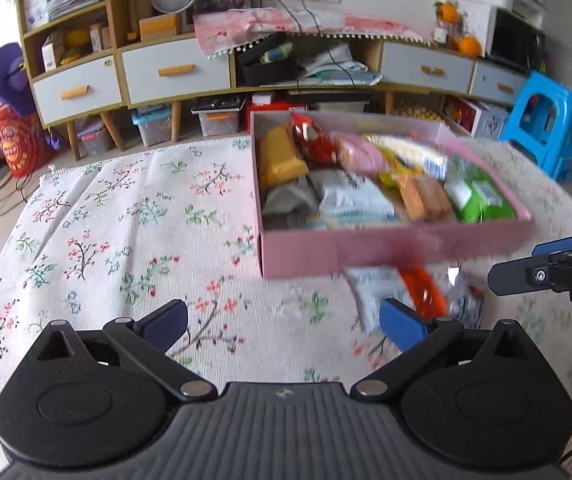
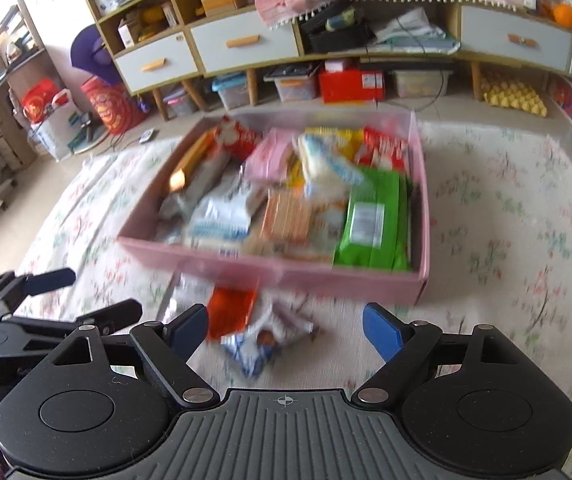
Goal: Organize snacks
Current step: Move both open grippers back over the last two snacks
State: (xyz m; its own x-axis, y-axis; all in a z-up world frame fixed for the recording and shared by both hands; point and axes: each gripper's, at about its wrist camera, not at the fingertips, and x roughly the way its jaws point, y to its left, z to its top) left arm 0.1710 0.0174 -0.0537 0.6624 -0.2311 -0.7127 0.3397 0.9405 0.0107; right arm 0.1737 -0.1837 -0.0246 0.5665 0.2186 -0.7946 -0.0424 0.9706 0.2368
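A pink box point(image 1: 386, 246) point(image 2: 326, 276) stands on the floral cloth and holds several snack packets, among them a green packet point(image 1: 480, 196) point(image 2: 370, 224) and an orange biscuit pack point(image 1: 424, 196) point(image 2: 288, 216). In front of the box lie an orange packet point(image 2: 231, 312) point(image 1: 424, 292), a white-blue packet point(image 2: 263, 340) point(image 1: 464, 306) and a pale packet point(image 1: 372, 292). My left gripper point(image 1: 283, 322) is open and empty above the cloth, left of the loose packets. My right gripper point(image 2: 286, 330) is open and empty, just above the loose packets.
The floral cloth point(image 1: 105, 240) covers the table. Behind it stand a long cabinet with drawers point(image 1: 173, 72), storage bins under it, a red box point(image 2: 350, 84) and a blue stool point(image 1: 542, 124). The left gripper shows at the left edge of the right wrist view point(image 2: 85, 300).
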